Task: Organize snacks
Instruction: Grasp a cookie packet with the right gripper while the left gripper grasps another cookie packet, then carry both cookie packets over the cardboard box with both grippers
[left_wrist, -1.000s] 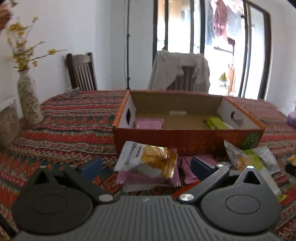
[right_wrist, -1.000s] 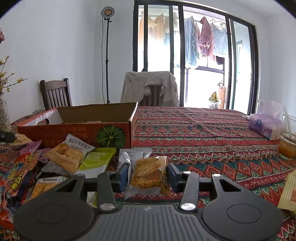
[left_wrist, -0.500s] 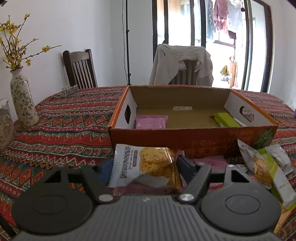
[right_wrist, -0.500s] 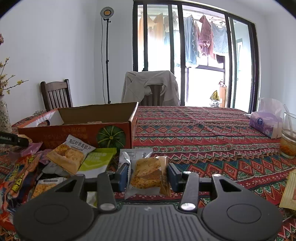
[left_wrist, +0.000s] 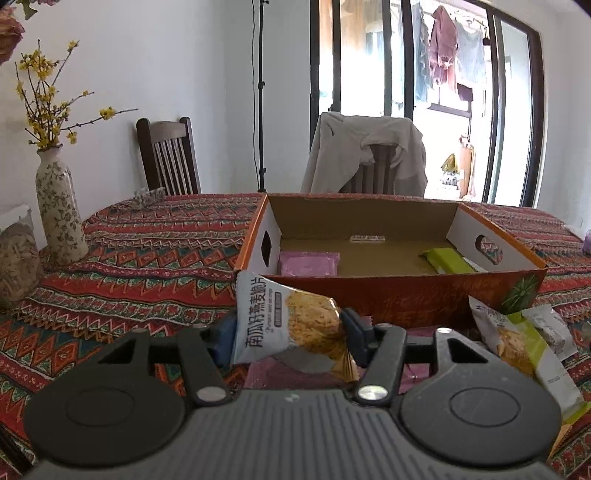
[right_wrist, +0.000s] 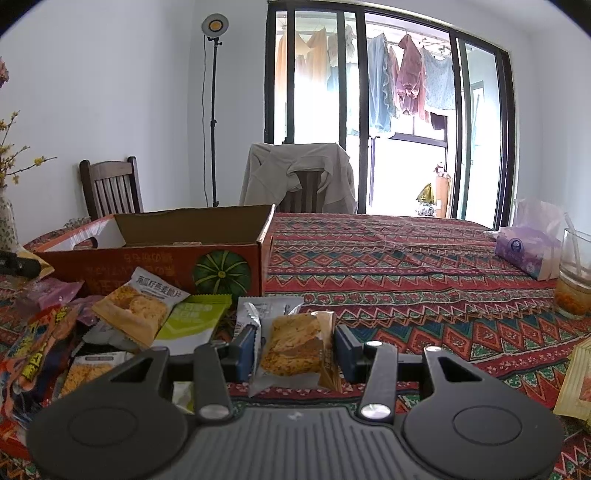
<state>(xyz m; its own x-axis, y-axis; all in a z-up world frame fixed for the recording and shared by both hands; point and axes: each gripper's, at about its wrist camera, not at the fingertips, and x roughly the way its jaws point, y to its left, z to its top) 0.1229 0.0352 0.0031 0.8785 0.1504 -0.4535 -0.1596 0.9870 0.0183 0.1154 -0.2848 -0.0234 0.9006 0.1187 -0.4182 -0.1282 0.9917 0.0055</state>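
My left gripper (left_wrist: 290, 334) is shut on a white and orange oat-crisp packet (left_wrist: 288, 325), lifted in front of the orange cardboard box (left_wrist: 406, 295). Inside the box lie a pink packet (left_wrist: 308, 263) at the left and a green packet (left_wrist: 447, 260) at the right. My right gripper (right_wrist: 295, 347) is shut on a clear-wrapped biscuit packet (right_wrist: 291, 349), held above the table to the right of the same box (right_wrist: 155, 258). A heap of loose snack packets (right_wrist: 140, 314) lies in front of the box.
A patterned cloth (right_wrist: 406, 266) covers the table. A flower vase (left_wrist: 59, 214) and a jar (left_wrist: 16, 266) stand at the left. A tissue pack (right_wrist: 524, 251) and a glass (right_wrist: 576, 273) are at the right. Two chairs (left_wrist: 168, 158) stand behind the table.
The left gripper's jaws closed on the oat-crisp packet and lifted it off the pile toward the box. The right gripper kept still with its biscuit packet.
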